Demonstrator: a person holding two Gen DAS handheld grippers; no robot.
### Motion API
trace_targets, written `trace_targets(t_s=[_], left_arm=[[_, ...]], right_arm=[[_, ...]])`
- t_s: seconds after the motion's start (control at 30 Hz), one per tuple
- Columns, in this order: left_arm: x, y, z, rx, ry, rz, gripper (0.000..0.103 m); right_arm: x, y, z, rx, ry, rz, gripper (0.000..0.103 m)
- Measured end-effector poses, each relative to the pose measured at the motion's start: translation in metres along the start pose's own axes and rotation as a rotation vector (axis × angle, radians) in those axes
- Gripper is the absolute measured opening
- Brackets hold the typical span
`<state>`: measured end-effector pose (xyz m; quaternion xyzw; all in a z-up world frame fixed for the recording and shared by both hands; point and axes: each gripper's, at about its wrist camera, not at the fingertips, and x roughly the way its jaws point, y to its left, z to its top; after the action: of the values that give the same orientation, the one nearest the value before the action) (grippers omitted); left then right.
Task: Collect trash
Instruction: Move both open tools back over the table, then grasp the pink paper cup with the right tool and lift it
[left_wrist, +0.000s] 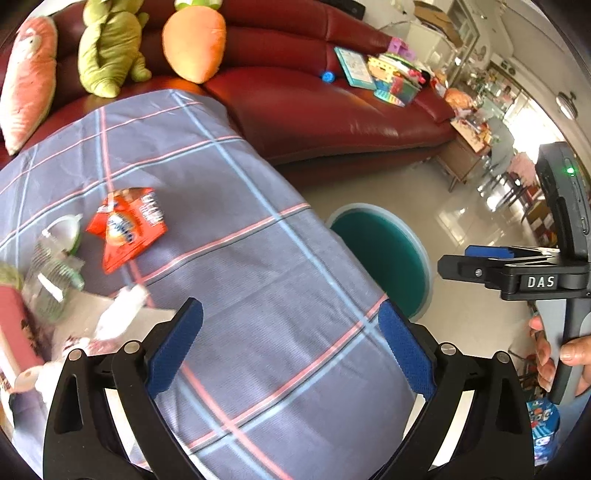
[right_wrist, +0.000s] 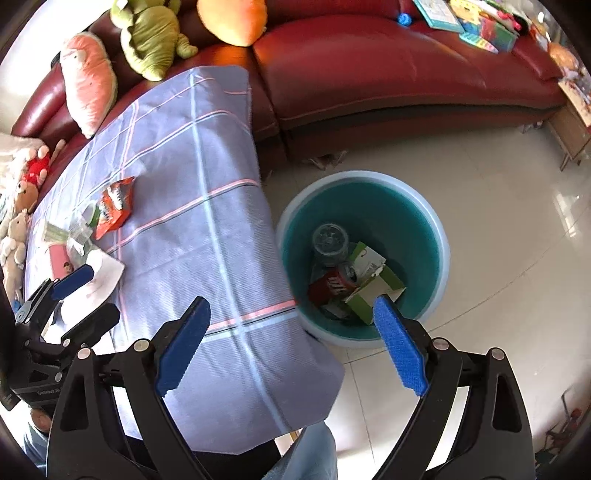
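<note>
Two grippers were up over the table, both with jaws spread wide and nothing between them. The left gripper (left_wrist: 291, 345) hung above the checked cloth (left_wrist: 236, 258), and the right gripper (right_wrist: 291, 341) sat past the table edge, over the bin (right_wrist: 439, 236) on the floor.

Trash left on the table was all bunched at the far left end: an orange snack bag (left_wrist: 127, 229) lying flat, a clear plastic bottle (left_wrist: 51, 280) just beside it, a white tissue (left_wrist: 123, 308) on some paper, and a dark red roll (left_wrist: 16, 332) next to those. Nothing stood between the left gripper and that pile, just bare cloth.

Inside the teal bin I could see a red can (right_wrist: 330, 286), a green and white carton (right_wrist: 373, 280) and a clear cup (right_wrist: 328, 238), all touching in a heap at the bottom.

Behind the table was a big red leather sofa (left_wrist: 332, 110) with plush toys on it: a green dino (left_wrist: 109, 48), a carrot (left_wrist: 194, 40) and a pink one (left_wrist: 27, 81). Books and toys (left_wrist: 384, 75) were piled further along the seat. The floor was glossy pale tile (right_wrist: 498, 221).

The stuff at the left edge was blurry, so I couldn't read any labels or tell what the roll really was. The left view caught only the bin's near half, as the table hid the rest.
</note>
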<state>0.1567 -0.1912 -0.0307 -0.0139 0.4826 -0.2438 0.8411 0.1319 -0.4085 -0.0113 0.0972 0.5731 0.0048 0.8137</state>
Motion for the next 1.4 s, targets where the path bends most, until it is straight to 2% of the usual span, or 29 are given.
trace_targets(t_s=[0.23,0.47,0.6,0.9,1.1,1.3,1.4], left_arm=[[-0.024,0.039,-0.02,-0.07,-0.02,0.039,0.096],[-0.054,0.095,-0.044,-0.164,-0.044,0.115,0.096],[-0.076,0.132,-0.062,-0.227,-0.058,0.164,0.096],[-0.125,0.218,-0.097,-0.294,-0.066,0.311,0.096],[-0.156,0.267,-0.109,-0.345,-0.089,0.373,0.096],[-0.169,0.301,-0.113,-0.357,-0.106,0.393,0.096],[-0.163,0.316,-0.111,-0.354,-0.087,0.388,0.096]], right_arm=[[-0.005,0.036,-0.005,-0.05,0.003,0.001,0.086],[0.007,0.089,-0.006,-0.13,0.026,0.031,0.086],[0.017,0.128,-0.006,-0.193,0.046,0.053,0.086],[0.043,0.235,-0.003,-0.357,0.129,0.12,0.086],[0.058,0.306,0.001,-0.459,0.183,0.178,0.086],[0.075,0.367,0.005,-0.523,0.204,0.211,0.086],[0.088,0.393,0.006,-0.557,0.22,0.219,0.085]])
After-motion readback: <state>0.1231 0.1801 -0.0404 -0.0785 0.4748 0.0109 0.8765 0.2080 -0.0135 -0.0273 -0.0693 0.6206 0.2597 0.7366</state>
